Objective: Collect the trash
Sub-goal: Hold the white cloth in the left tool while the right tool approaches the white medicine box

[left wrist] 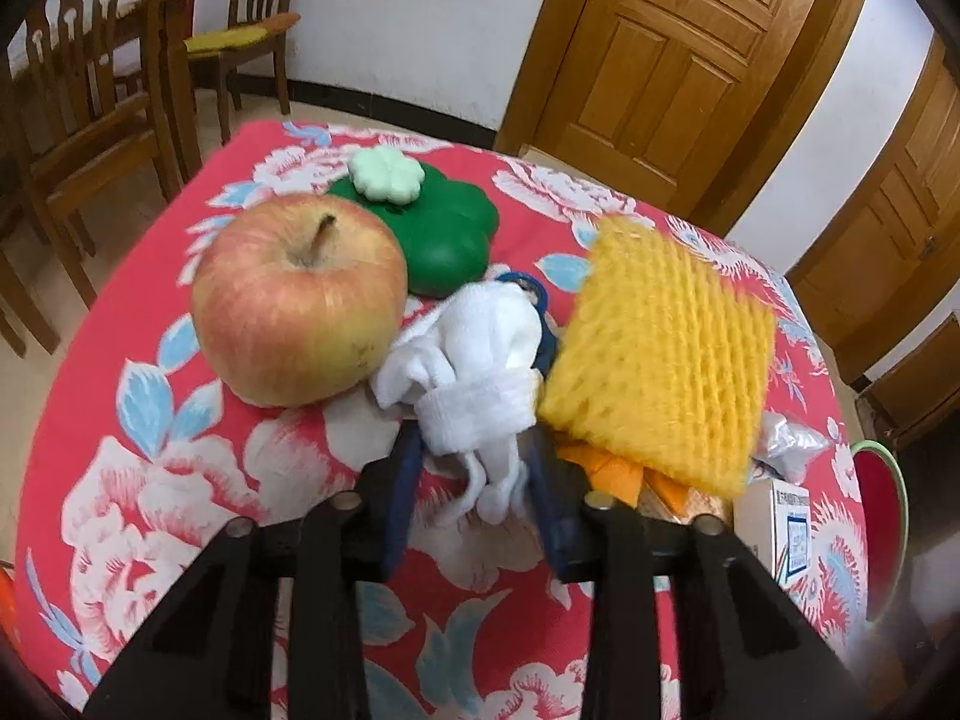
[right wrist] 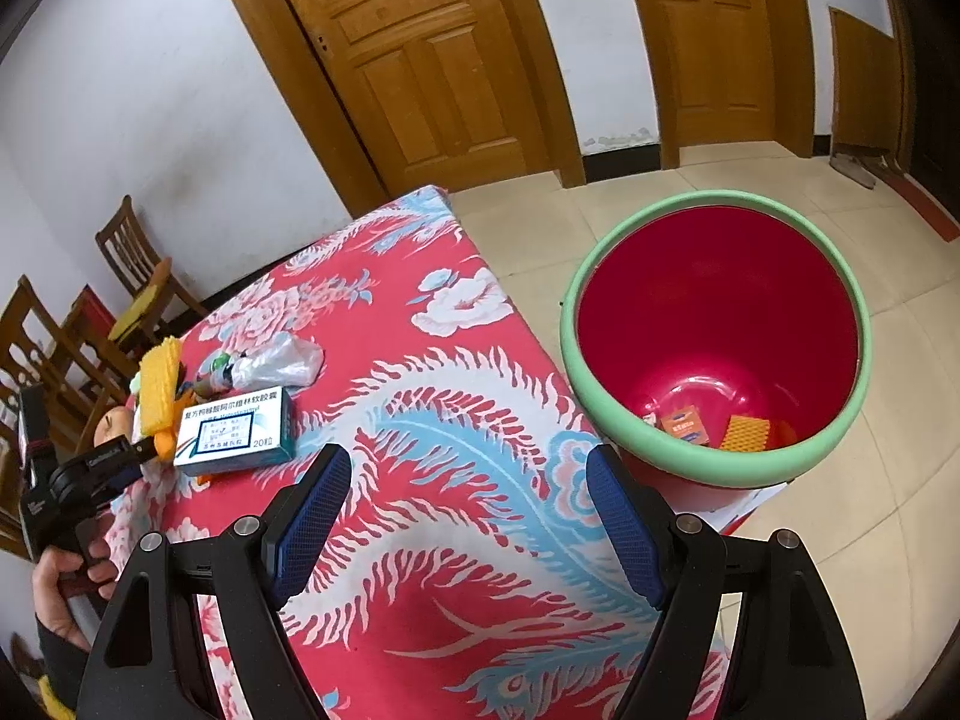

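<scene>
My left gripper (left wrist: 480,324) is shut on a crumpled white tissue (left wrist: 474,372), held just above the red floral tablecloth (left wrist: 168,480). A yellow foam fruit net (left wrist: 660,360) lies right of it, over orange scraps (left wrist: 606,468). A medicine box (left wrist: 780,528) and a clear plastic wrapper (left wrist: 786,438) lie further right. My right gripper (right wrist: 468,516) is open and empty over the table's edge. The red bin with a green rim (right wrist: 720,330) stands on the floor to its right, holding a few scraps. The box (right wrist: 240,432), the wrapper (right wrist: 282,363) and the net (right wrist: 159,384) show in the right wrist view too.
An apple (left wrist: 300,300) and a green clover-shaped case (left wrist: 444,228) with a pale clover lid (left wrist: 387,175) sit left of the tissue. Wooden chairs (left wrist: 90,108) stand beyond the table's far left edge. Wooden doors (left wrist: 660,60) line the back wall.
</scene>
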